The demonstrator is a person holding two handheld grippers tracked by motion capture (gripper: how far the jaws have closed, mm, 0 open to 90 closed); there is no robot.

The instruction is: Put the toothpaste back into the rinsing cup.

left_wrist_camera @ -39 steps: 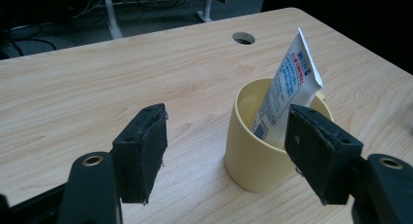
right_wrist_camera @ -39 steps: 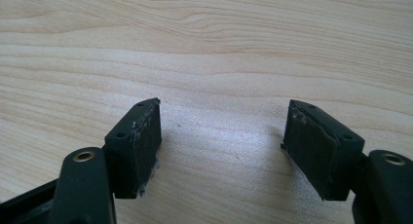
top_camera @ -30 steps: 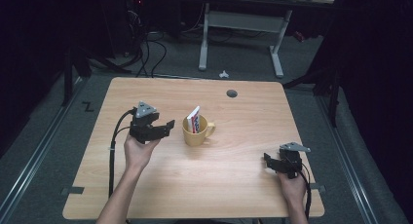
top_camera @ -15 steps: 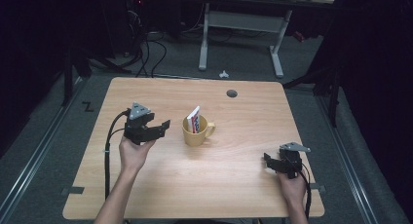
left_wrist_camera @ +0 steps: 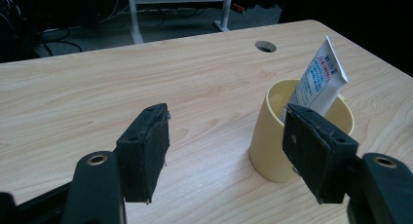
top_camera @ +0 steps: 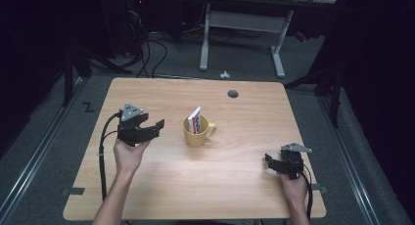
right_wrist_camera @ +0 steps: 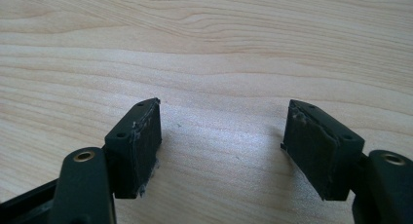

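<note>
Bare worktop (top_camera: 161, 186) lies between the left gripper (top_camera: 155, 127) and the mug (top_camera: 197, 132); nothing blocks that gap. The tube (top_camera: 195, 120) fills much of the mug's mouth. Open worktop surrounds the right gripper (top_camera: 269, 161).

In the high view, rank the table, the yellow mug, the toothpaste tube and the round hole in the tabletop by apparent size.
1. Table
2. Yellow mug
3. Toothpaste tube, its lower part hidden inside the mug
4. Round hole, smallest, though it lies farther from the camera

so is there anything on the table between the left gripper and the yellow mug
Nothing: in the high view, bare wooden table separates the open left gripper from the yellow mug.
</note>
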